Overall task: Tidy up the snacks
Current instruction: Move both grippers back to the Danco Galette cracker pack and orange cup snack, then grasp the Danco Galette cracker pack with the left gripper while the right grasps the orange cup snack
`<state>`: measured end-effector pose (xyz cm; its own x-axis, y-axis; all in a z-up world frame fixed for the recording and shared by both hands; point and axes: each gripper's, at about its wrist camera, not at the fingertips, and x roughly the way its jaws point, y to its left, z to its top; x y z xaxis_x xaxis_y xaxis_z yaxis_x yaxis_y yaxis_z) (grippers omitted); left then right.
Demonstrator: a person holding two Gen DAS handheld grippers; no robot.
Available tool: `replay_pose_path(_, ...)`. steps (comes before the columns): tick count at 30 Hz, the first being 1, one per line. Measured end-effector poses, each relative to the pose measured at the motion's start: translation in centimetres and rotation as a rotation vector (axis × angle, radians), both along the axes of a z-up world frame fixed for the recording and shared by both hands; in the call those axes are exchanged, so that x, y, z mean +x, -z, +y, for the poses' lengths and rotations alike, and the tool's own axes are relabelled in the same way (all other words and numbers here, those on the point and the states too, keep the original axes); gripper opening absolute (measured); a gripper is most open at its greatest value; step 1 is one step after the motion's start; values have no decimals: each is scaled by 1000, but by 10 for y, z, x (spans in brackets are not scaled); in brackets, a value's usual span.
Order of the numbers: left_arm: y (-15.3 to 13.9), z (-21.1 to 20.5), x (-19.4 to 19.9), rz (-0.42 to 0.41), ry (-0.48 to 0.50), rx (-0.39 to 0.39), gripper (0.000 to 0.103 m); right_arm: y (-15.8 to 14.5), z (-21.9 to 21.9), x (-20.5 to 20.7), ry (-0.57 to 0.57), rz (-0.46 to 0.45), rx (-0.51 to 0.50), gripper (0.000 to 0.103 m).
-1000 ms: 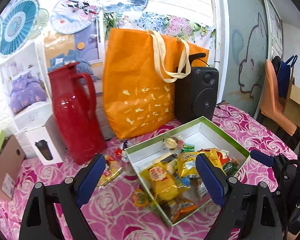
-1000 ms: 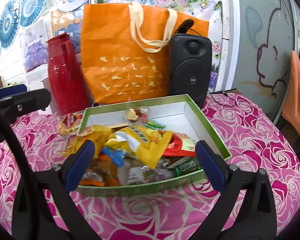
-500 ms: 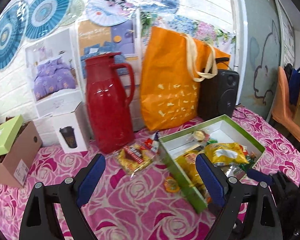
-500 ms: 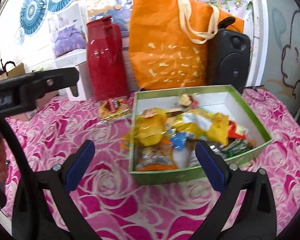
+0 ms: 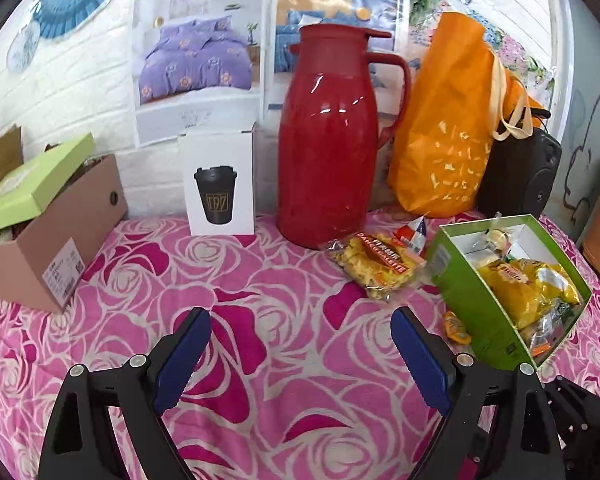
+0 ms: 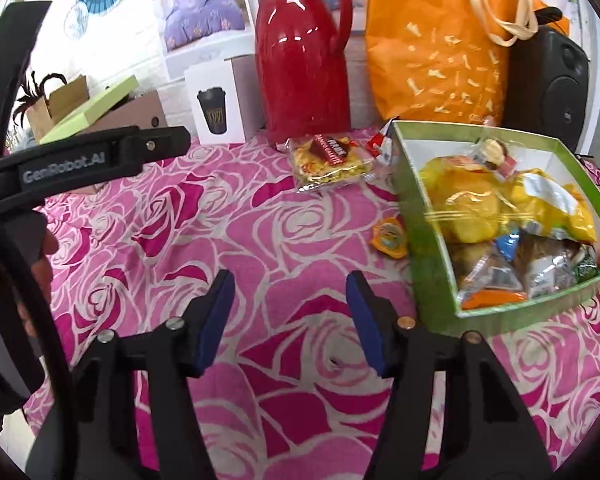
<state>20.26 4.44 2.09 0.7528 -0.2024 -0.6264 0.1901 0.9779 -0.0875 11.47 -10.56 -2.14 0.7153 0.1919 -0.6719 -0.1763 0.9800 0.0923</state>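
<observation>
Pink rose tablecloth (image 5: pixel 260 280), white brick wall (image 5: pixel 80 80)

The near and middle tabletop (image 5: pixel 284 360) lies bare, giving open room for a reach. To the right stands the green box (image 6: pixel 428 248) of snacks, with a biscuit packet (image 6: pixel 332 160) and a small orange packet (image 6: pixel 388 238) beside it. Along the back wall, a cardboard box (image 5: pixel 60 236), white carton (image 5: pixel 222 180), red jug (image 5: pixel 328 140), orange bag (image 5: pixel 444 132) and speaker (image 5: pixel 520 176) block the way.

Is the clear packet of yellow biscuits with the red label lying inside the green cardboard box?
No, the clear packet of yellow biscuits with the red label lies on the pink rose tablecloth, left of the green cardboard box.
</observation>
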Motion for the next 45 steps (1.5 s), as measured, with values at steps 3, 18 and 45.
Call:
replay_pose_path(3, 5, 3, 11, 13, 14, -15, 93, 5, 5, 19, 7, 11, 7, 59)
replay_pose_path(18, 45, -71, 127, 181, 199, -105, 93, 2, -9, 25, 71, -71, -81, 59)
replay_pose_path(45, 52, 17, 33, 102, 116, -61, 85, 16, 34, 32, -99, 22, -29, 68)
